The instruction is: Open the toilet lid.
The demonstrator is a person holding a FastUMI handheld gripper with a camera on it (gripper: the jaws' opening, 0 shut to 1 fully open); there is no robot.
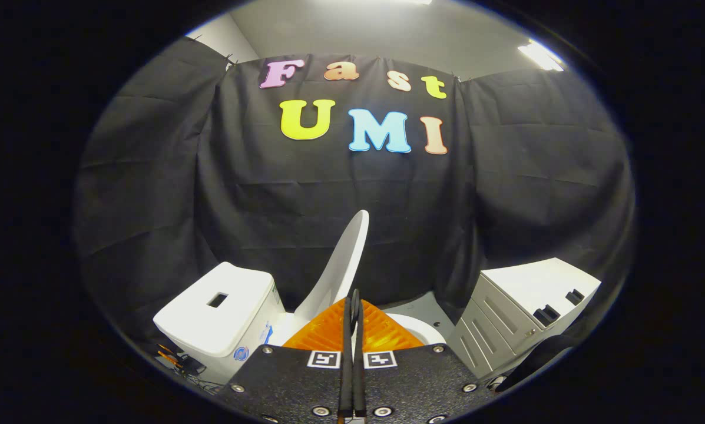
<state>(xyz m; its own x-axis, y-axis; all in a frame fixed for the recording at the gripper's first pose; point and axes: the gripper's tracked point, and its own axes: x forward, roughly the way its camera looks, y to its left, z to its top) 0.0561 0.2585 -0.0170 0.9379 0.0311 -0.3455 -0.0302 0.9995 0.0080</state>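
The white toilet lid (345, 265) stands raised, nearly upright and seen edge-on, just beyond my fingertips. Its lower part drops behind my fingers. Left of it sits the white tank (219, 309) with a rectangular slot on top. A strip of the white bowl rim (420, 328) shows to the right of my fingers. My gripper (353, 296) is shut, its two fingers pressed together with nothing between them, pointing at the lid's lower edge. Whether the tips touch the lid I cannot tell.
A white cabinet (526, 306) with drawers stands to the right of the toilet. Cables and small orange parts (172, 358) lie on the floor by the tank's left side. Black cloth walls close in behind and on both sides.
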